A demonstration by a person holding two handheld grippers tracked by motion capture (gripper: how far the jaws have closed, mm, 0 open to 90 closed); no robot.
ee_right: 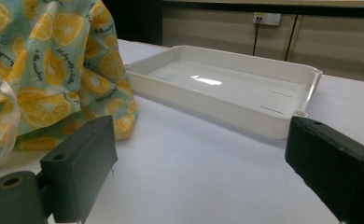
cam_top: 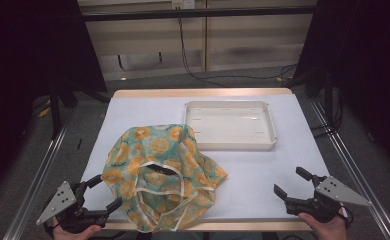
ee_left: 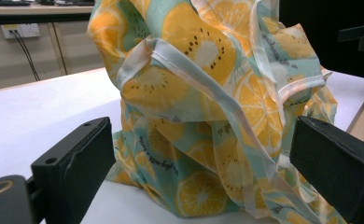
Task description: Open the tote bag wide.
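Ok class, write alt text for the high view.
A crumpled fruit-print cloth bag lies on a white table, an empty white tray behind it. The left gripper and right gripper, both open, flank it.

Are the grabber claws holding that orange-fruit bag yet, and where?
Nothing is held. The left gripper is open beside the bag, jaws apart and not closed on the cloth. The right gripper is open over the bare table.

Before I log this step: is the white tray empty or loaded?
Empty. The white tray shows only its bare, glossy floor; the fruit-print cloth bag lies crumpled beside it, overlapping its near-left corner.
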